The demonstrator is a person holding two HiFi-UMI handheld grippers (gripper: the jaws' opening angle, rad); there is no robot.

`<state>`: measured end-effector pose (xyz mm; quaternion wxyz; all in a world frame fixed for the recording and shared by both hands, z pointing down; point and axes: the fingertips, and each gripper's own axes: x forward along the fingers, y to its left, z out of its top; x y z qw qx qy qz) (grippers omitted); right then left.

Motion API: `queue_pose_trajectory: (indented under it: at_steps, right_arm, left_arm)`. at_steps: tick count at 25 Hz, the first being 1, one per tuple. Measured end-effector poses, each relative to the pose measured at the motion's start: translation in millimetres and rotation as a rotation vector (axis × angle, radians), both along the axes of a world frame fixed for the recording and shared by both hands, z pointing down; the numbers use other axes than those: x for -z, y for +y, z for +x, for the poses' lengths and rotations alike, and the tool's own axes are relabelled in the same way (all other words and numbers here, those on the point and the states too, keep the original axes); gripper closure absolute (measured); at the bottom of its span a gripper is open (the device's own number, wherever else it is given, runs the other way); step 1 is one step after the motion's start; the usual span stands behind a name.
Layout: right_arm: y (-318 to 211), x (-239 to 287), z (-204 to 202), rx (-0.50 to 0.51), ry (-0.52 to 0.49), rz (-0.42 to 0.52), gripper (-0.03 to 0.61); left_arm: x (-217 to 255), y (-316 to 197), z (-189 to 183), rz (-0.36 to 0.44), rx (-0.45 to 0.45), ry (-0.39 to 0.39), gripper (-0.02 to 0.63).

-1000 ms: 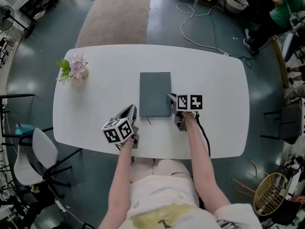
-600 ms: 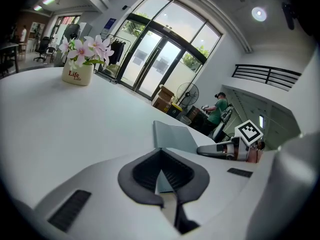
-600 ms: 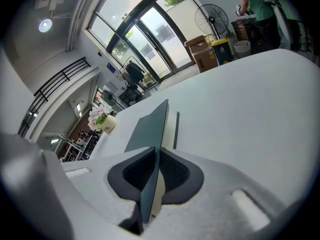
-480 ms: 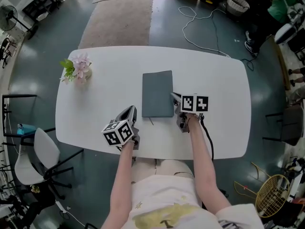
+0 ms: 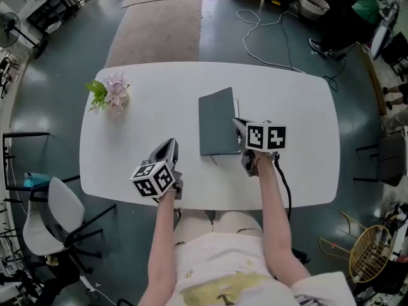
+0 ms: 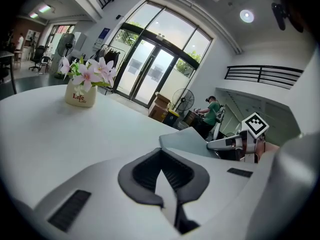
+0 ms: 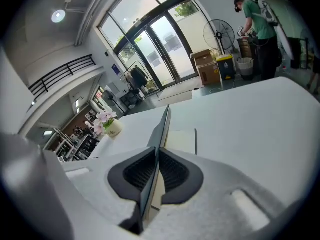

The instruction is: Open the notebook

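The right tool [image 5: 237,125] is closing on the raised right edge of the notebook cover [image 5: 217,121]. The spine lies to its left and runs up the frame. The left tool [image 5: 168,145], jaws together and empty, hangs at lower left, farther off.

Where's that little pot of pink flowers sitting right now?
In the head view, the small cream pot of pink flowers stands near the white table's far-left edge, left of the grey notebook.

The notebook [image 5: 218,123] lies near the middle of the worktop [image 5: 299,101], its cover tilted up off the pages at the right edge. A flower pot [image 5: 113,94] stands well apart at the far left. A chair [image 5: 60,204] sits off the near-left corner, and a rug [image 5: 159,24] lies on the floor beyond.
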<state>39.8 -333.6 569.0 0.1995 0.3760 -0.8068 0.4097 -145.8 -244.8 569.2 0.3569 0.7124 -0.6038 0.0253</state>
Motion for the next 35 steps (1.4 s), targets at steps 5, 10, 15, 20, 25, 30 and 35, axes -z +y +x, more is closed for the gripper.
queue_pose_trajectory:
  at_steps: [5, 10, 15, 20, 25, 30, 35]
  right_arm:
    - [1, 18, -17, -0.035, 0.067, 0.048, 0.548]
    - [4, 33, -32, -0.078, 0.142, 0.096, 0.548]
    - [8, 44, -49, -0.102, 0.191, 0.128, 0.549]
    - [12, 56, -76, -0.088, 0.243, 0.176, 0.549]
    - [16, 61, -101, -0.086, 0.268, 0.211, 0.549]
    - [20, 64, -117, -0.084, 0.313, 0.24, 0.548]
    - [21, 64, -134, -0.065, 0.354, 0.273, 0.548]
  left_arm:
    - [6, 3, -29, 0.011, -0.033, 0.004, 0.615]
    - [7, 10, -51, 0.012, -0.062, 0.027, 0.615]
    - [9, 12, -71, 0.023, -0.089, 0.039, 0.615]
    - [15, 16, -83, 0.037, -0.125, 0.049, 0.615]
    - [16, 20, -94, 0.046, -0.163, 0.049, 0.615]
    - [17, 27, -104, 0.047, -0.177, 0.044, 0.615]
    - [17, 30, -109, 0.045, -0.164, 0.046, 0.615]
